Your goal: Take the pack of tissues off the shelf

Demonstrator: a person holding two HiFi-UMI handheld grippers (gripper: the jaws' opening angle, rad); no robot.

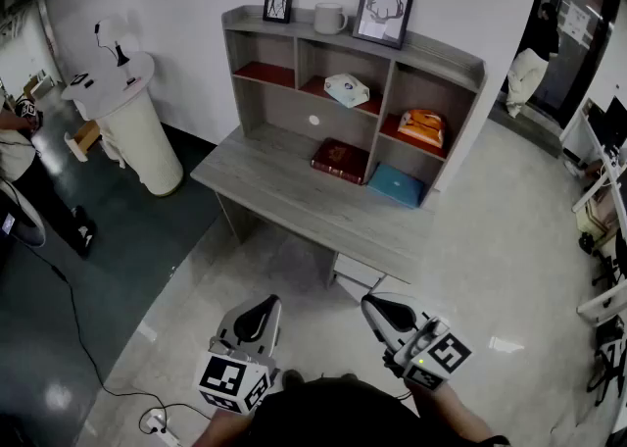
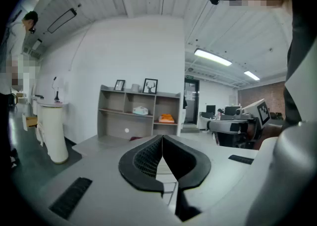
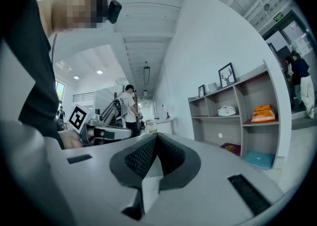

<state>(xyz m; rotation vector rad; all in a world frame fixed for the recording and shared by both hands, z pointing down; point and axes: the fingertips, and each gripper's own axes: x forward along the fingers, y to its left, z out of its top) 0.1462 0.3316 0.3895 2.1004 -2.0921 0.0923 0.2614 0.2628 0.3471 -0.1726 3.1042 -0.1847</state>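
The room has a pale floor and a white wall, with a darker floor patch at the far left. There, a white round stand [image 1: 132, 131] sits beside the wall.

Next to it comes a grey worktop [image 1: 284, 185] with a shelf [image 1: 263, 48] standing on its back edge. On top of the shelf, from left to right, are a small picture [image 1: 278, 2], a white mug [image 1: 329, 18] and a deer picture [image 1: 383, 13]. They are up there for show, out of the way.

The pack of tissues [image 1: 347, 90] lies in the middle box of the shelf, on the upper board. It sits near the front edge, so I think it is easy to reach. To its right, an orange thing [image 1: 422, 128] fills the right box. Below, a red book [image 1: 341, 160] and a blue book [image 1: 398, 184] lie flat on the worktop.

The person stands well back from the worktop. The left gripper [image 1: 263, 313] is held low near the body, and its jaws are closed with nothing between them. The right gripper [image 1: 382, 310] is beside it, also closed and holding nothing. Both point toward the shelf, far from the tissues, so the reach has not begun. The jaws must open before they can take the pack.
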